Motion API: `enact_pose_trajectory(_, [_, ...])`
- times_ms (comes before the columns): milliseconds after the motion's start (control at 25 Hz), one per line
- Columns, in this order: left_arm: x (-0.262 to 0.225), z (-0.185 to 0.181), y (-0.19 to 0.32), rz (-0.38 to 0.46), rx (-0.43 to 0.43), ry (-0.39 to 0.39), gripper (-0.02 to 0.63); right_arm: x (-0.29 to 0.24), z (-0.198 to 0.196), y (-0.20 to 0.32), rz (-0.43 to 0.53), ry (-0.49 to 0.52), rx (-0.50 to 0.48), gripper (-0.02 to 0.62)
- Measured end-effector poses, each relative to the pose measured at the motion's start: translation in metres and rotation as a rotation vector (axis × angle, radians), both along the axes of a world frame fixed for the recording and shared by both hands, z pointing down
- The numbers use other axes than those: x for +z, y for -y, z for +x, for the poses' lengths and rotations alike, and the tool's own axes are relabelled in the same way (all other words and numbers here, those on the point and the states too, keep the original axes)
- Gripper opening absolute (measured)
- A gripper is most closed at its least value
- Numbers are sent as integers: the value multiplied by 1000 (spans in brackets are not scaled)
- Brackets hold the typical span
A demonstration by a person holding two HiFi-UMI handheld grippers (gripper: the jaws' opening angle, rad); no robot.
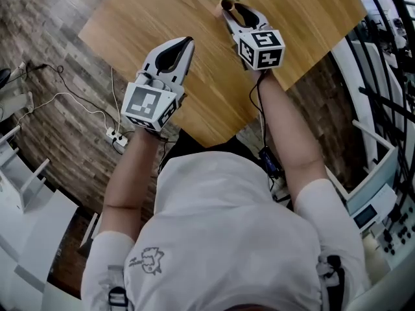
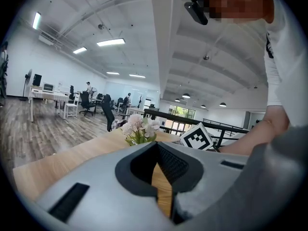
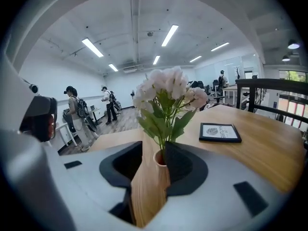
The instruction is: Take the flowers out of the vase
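My right tongs (image 1: 233, 10) released and spread wide, small pale ceramic vase (image 3: 162, 174) upright on the light wooden tabletop (image 1: 162, 11) in the gap at their tips, untouched, pale pink-white flowers (image 3: 166, 88) in it, my left tongs (image 1: 187, 42) clenched on nothing, vase ahead to their right.

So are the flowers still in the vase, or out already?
Still in. In the right gripper view the flowers stand with green stems down inside the mouth of the upright vase.

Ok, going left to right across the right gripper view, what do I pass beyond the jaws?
Left to right: standing people → flowers in the vase → framed card → black railing.
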State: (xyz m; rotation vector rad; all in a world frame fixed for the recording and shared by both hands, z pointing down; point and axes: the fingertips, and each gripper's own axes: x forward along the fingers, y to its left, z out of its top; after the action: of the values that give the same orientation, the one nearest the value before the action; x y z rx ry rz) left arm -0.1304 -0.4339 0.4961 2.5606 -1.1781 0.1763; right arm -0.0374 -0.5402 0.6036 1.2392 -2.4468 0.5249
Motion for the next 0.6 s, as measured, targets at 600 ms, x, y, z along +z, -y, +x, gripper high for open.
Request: enact_pose_trajectory(600, [19,5,18,-31,-7,-15,3,25,3,34,-8,-76,22,161])
